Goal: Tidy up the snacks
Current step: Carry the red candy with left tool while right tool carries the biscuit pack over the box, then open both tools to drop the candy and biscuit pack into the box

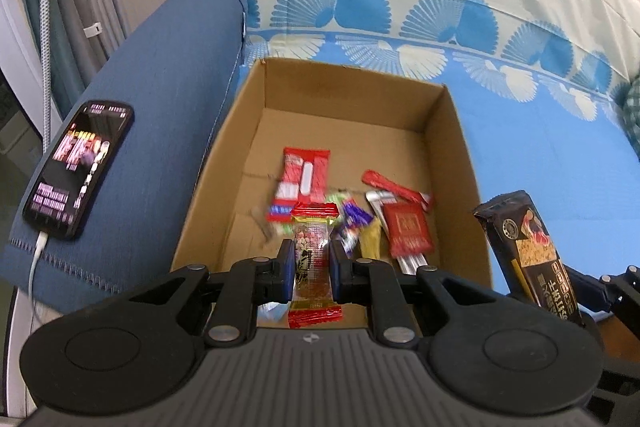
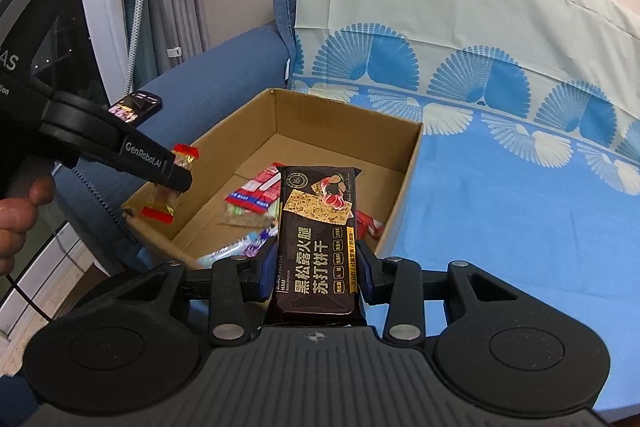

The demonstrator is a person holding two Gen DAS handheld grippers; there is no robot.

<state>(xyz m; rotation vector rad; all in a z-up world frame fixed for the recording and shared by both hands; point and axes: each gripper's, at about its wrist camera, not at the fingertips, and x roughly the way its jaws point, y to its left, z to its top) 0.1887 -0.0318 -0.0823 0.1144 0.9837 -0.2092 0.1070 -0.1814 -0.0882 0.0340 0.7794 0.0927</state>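
- The clear candy packet with red ends (image 1: 313,263) sits clamped between the left gripper (image 1: 311,269) fingers, held lengthwise along them, its far end sticking out past the fingertips and its near end poking back toward the camera.
- From the right wrist view that same packet (image 2: 170,187) hangs over the near-left corner of the cardboard box (image 2: 404,183), above the rim, pinched crosswise in the left gripper (image 2: 176,173).
- The right gripper (image 2: 316,273) is closed on a black cracker pack (image 2: 318,239), squeezing its lower half; the pack stands up out of the fingers and leans forward over the near edge of the box.
- In the left wrist view the black cracker pack (image 1: 528,255) shows just outside the box's right wall (image 1: 460,187), tilted, held up in the air.
- Down on the box floor: a red-and-white wrapper (image 1: 304,179), a red square sachet (image 1: 410,231), a thin red stick pack (image 1: 396,189) and a blurred heap of purple and green wrappers (image 1: 352,219).
- The box rests on a blue fan-patterned sofa cover (image 1: 540,155), against the armrest.
- A lit phone (image 1: 78,167) lies on the blue armrest (image 1: 160,87), cable plugged in.
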